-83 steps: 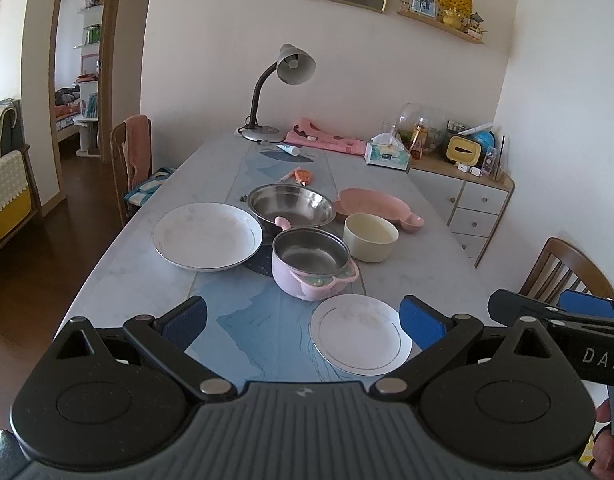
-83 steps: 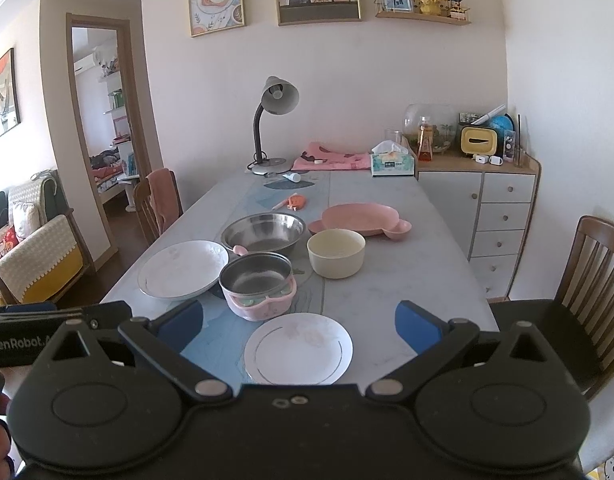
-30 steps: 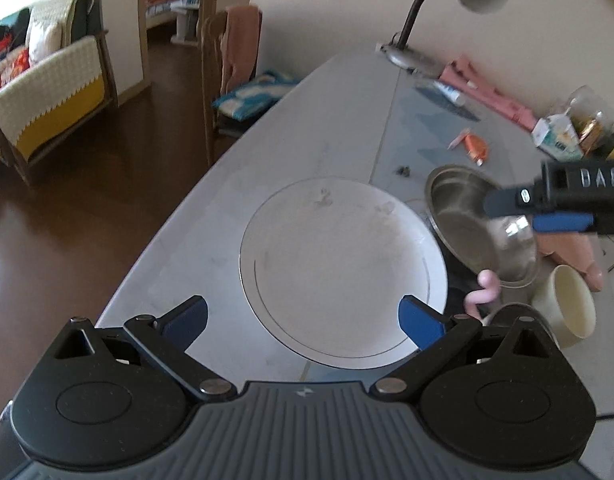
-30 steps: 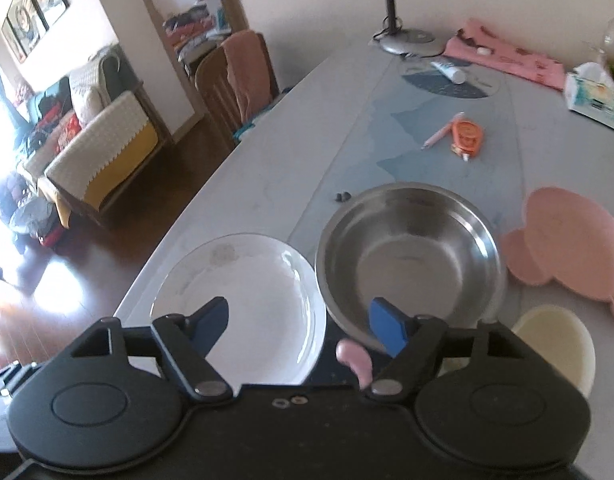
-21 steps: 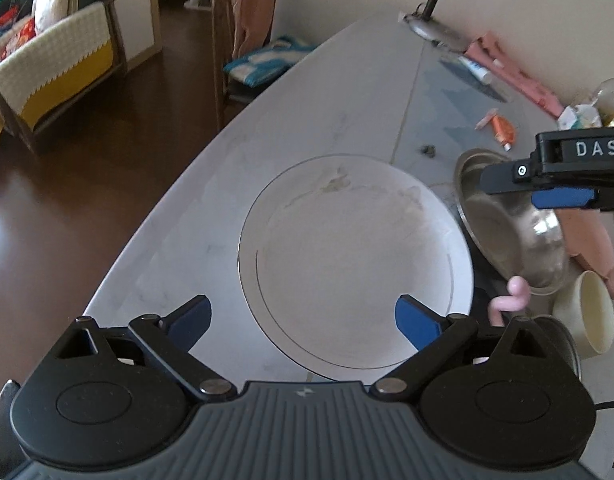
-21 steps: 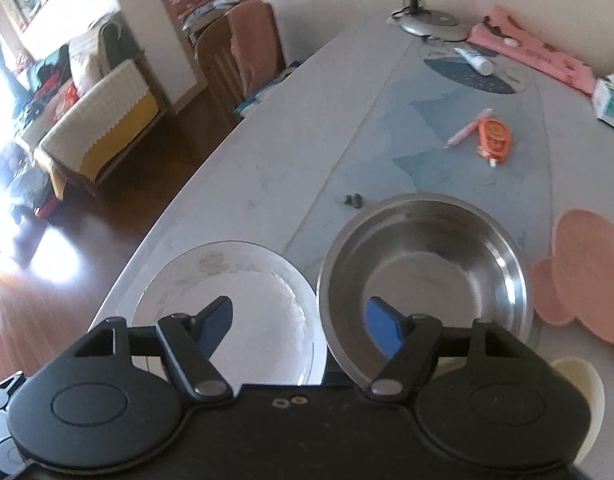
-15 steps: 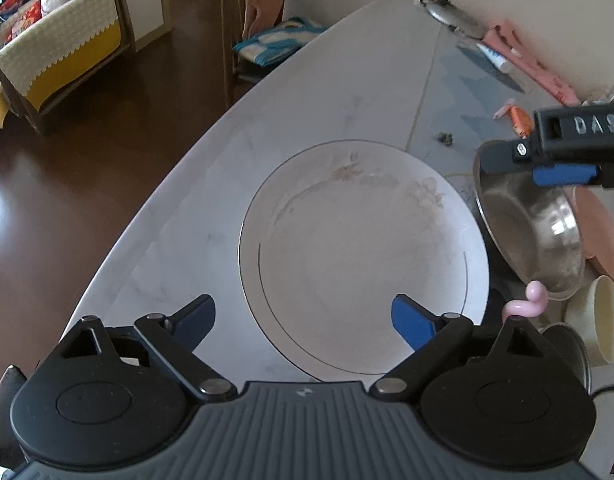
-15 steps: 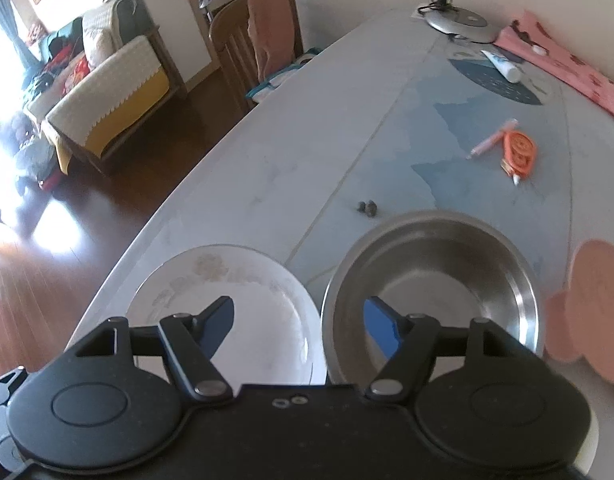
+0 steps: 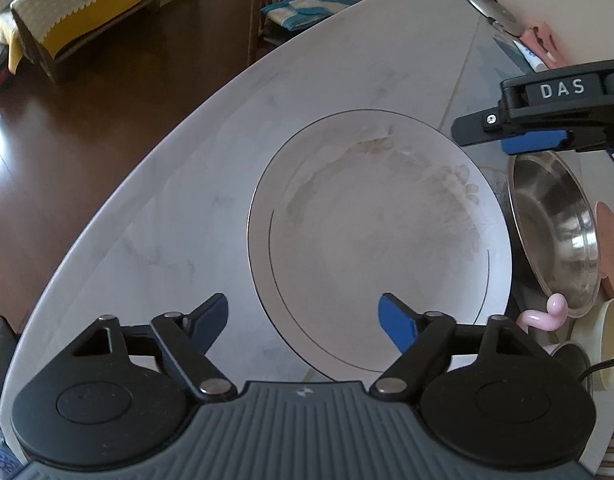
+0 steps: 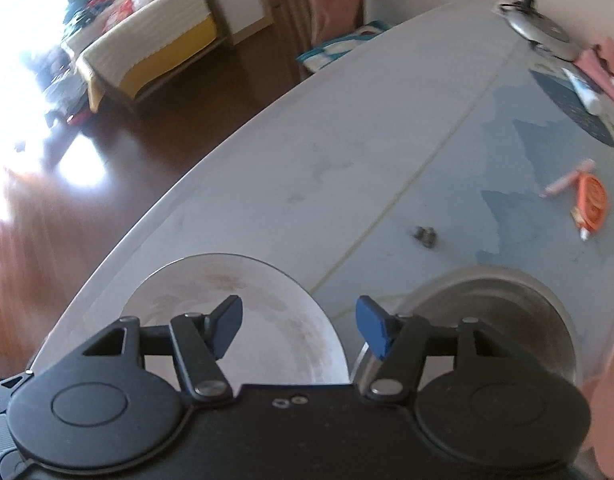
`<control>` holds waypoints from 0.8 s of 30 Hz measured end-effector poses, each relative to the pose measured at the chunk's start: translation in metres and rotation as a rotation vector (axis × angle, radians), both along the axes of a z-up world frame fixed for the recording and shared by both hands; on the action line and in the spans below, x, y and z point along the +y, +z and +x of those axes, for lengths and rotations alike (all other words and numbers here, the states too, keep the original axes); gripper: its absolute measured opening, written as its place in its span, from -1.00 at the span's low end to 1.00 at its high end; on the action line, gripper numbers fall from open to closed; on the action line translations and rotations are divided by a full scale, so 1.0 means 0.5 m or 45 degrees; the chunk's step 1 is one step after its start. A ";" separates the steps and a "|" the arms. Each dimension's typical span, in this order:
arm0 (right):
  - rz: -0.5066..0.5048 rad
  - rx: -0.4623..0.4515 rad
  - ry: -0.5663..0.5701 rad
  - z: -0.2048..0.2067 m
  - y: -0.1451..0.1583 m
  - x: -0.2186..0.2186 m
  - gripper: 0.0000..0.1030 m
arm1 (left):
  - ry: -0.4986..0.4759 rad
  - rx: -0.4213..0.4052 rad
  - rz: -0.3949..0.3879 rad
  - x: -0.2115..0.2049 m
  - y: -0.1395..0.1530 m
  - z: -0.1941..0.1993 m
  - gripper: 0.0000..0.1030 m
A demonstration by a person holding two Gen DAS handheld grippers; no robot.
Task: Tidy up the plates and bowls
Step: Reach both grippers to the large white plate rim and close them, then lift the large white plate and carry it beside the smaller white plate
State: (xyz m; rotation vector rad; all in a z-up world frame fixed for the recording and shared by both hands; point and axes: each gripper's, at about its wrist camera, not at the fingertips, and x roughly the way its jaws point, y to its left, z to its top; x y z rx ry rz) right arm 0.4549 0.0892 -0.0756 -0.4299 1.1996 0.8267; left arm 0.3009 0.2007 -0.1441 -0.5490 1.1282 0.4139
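We've got our left gripper (image 9: 303, 320) spread wide over the near rim of the big white plate (image 9: 379, 240) lying flat on the tabletop (image 9: 167, 200), right gripper (image 10: 297, 326) also open; it's stiff, slick, breakable, so pinch the rim.

Likely a home dining room: marble table (image 9: 307, 92), sofa (image 10: 147, 36), wooden chair (image 10: 307, 12).
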 end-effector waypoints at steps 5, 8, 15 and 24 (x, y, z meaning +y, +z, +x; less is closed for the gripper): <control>-0.059 0.007 0.075 -0.003 -0.027 0.017 0.08 | 0.027 0.012 -0.048 0.002 -0.010 -0.003 0.30; -0.065 0.026 0.088 0.002 -0.034 0.015 -0.04 | 0.033 0.015 -0.062 0.000 -0.014 -0.003 0.27; -0.048 0.048 0.141 0.002 -0.025 0.012 -0.10 | 0.053 0.003 -0.121 0.007 -0.026 -0.009 -0.17; -0.026 0.042 0.165 0.020 -0.003 0.020 -0.15 | 0.102 0.008 -0.163 0.021 -0.038 -0.011 -0.37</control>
